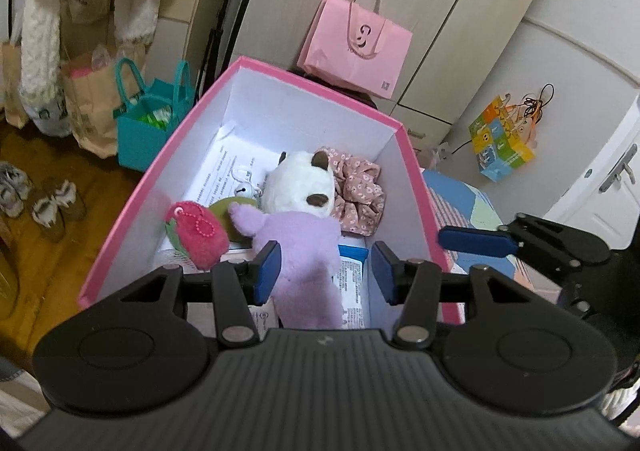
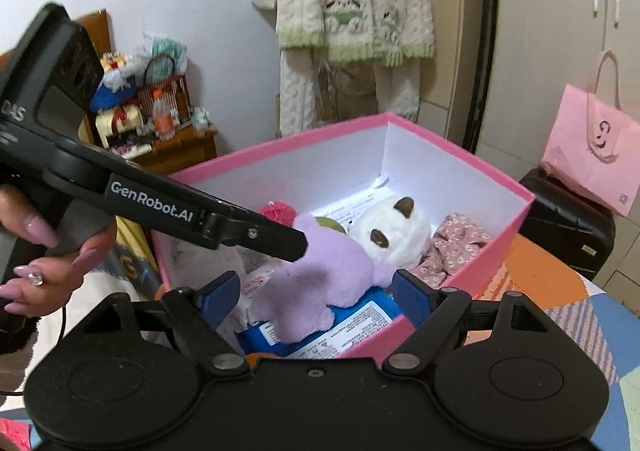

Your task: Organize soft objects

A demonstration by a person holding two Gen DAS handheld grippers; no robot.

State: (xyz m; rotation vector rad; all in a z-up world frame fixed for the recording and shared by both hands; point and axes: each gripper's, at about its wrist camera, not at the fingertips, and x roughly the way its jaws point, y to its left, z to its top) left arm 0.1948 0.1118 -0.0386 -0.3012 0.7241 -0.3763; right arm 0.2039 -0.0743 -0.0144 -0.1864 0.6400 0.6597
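A pink box [image 1: 120,219] with white inside walls holds soft things: a purple plush [image 1: 304,251], a white plush with brown ears [image 1: 300,187], a red fuzzy charm [image 1: 200,231], a green plush [image 1: 224,211] and a floral scrunchie [image 1: 360,187]. My left gripper [image 1: 326,271] is open above the box, its pads either side of the purple plush without touching it. My right gripper [image 2: 318,293] is open over the box's near edge [image 2: 492,251], just above the purple plush [image 2: 320,275]. The white plush [image 2: 392,235] and scrunchie [image 2: 456,247] lie behind.
Papers and a blue packet [image 2: 352,327] lie on the box floor. A pink paper bag [image 1: 356,47] stands by the wardrobe, a teal bag [image 1: 148,123] and shoes [image 1: 52,207] on the wood floor. The box rests on a patterned bedcover [image 2: 560,311]. A wooden nightstand [image 2: 180,147] holds clutter.
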